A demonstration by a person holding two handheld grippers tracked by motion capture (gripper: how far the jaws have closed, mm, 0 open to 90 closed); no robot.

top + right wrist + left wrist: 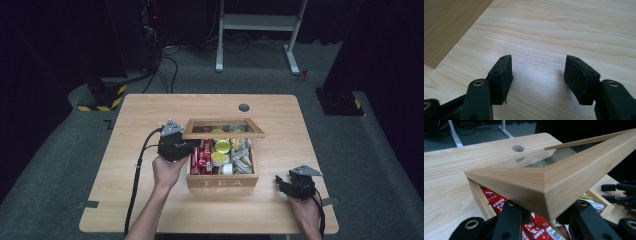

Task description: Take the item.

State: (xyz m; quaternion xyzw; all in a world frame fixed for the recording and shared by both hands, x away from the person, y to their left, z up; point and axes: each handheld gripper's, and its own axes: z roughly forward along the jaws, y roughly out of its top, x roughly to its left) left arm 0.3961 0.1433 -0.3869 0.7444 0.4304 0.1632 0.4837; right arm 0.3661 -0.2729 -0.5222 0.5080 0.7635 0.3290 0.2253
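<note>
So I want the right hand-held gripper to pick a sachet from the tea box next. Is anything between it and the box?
Nothing visible does. The right hand-held gripper rests open on bare table beside the tea box. The lid is raised at its corner by the left hand-held gripper, so the red sachets lie exposed.

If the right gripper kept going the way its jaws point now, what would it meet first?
Probably the tea box: the right gripper, jaws open, rests low over the table aiming left toward its near right corner. Depth is uncertain; it might slide past in front.
</note>
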